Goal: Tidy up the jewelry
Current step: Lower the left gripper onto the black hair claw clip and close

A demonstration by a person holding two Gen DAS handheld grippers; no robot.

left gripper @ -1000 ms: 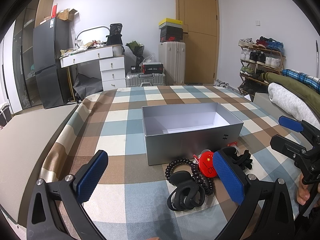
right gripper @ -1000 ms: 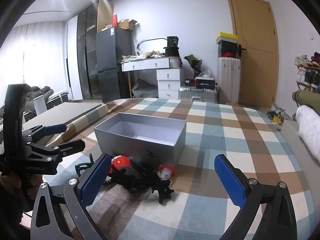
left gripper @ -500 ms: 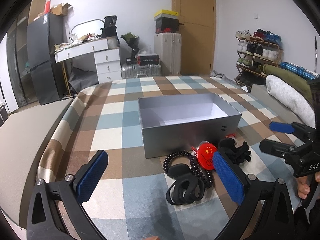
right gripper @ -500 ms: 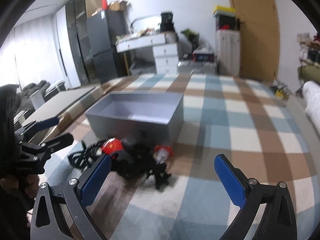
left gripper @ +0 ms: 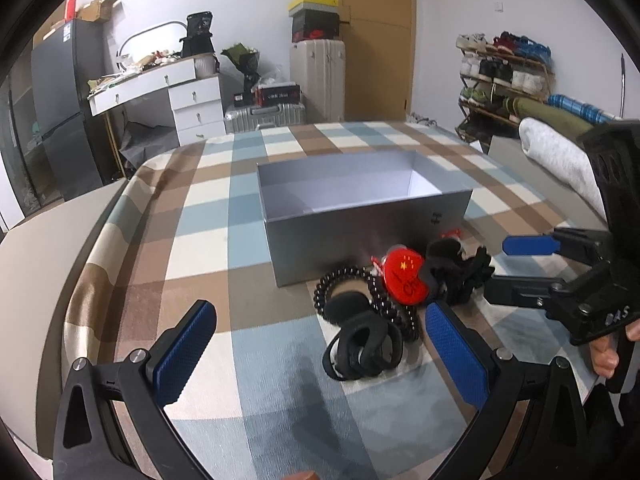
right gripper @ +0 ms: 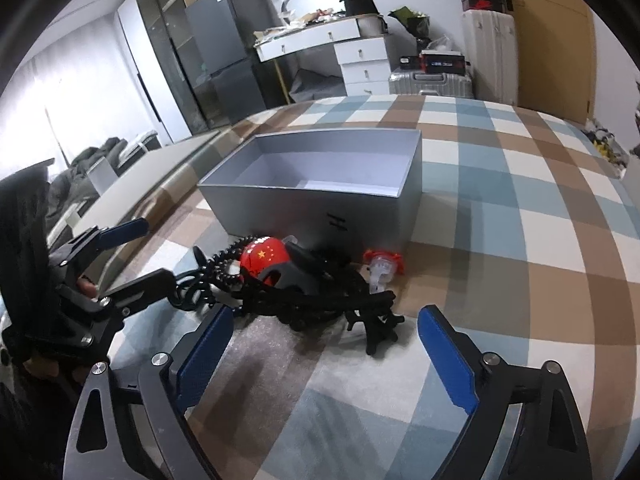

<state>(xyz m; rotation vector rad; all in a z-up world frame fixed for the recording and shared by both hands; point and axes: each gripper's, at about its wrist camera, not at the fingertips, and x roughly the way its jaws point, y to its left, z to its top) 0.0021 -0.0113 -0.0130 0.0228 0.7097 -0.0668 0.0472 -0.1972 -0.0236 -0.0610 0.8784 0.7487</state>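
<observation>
- Checked blue, brown and cream cloth (left gripper: 200, 240) covered the surface, with an open, empty grey rectangular box (right gripper: 320, 196) on it and a cluttered bedroom behind.
- Heaped against the box's near wall lay the black hair clips and coiled ties (right gripper: 320, 296), the heap's long axis running left to right across both views.
- Right gripper (right gripper: 324, 356), fingers spread and closing with nothing between them, sat just short of the heap, nearest its black claw clip.
- Left gripper (left gripper: 316, 352) stood released, a black clip (left gripper: 362, 344) ahead between its fingers.
- Red round badge (left gripper: 404, 276) bore yellow stars; "DAS" showed on the right gripper's frame.
</observation>
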